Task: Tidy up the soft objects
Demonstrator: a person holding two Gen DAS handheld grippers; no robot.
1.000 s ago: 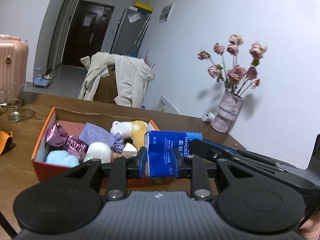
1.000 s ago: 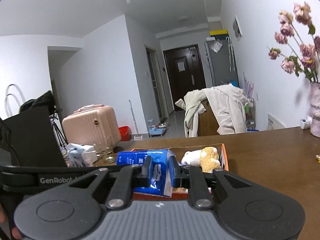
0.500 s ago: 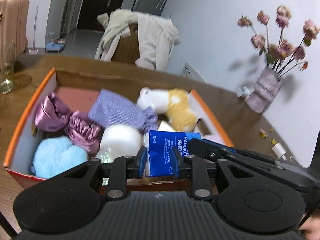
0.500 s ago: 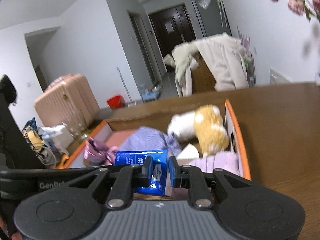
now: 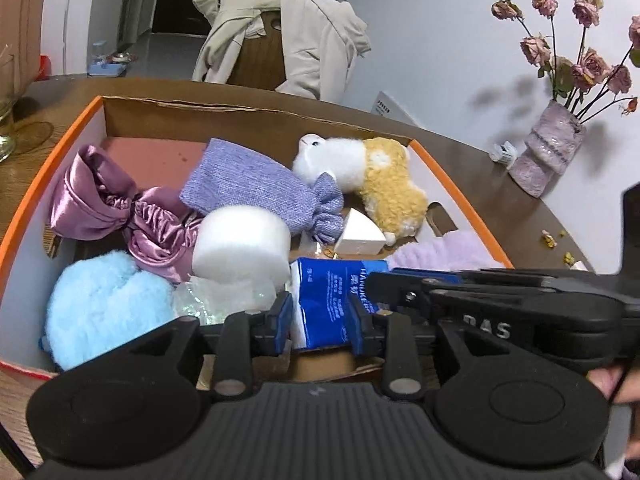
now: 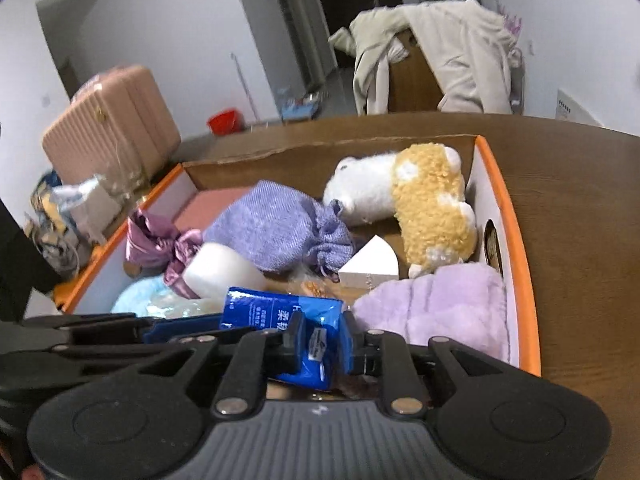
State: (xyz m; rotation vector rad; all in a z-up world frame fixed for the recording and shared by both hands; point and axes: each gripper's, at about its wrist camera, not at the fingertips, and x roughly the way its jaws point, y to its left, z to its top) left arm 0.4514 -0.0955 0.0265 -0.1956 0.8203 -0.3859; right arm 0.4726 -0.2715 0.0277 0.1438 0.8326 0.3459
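a home, pink suitcase (image 6: 110,120), coat-draped chair (image 5: 256,56), vase of dried roses (image 5: 552,152), wooden table (image 5: 500,200)

Left gripper (image 5: 320,318) — black ribbed housing, two round caps, silver pivot screws, blue pads (image 5: 282,322) on black fingers. Right gripper (image 6: 318,342) — same build; white letters "DAS" on its side in the left view.

Left gripper (image 5: 320,316) is pointing downward at a slant, its jaws opening while the blue pads are bracketing the blue tissue pack (image 5: 324,304). Right gripper (image 6: 320,342) is angling down likewise, jaws opening on the other end of the same pack. A fingertip is showing at the left view's right edge.
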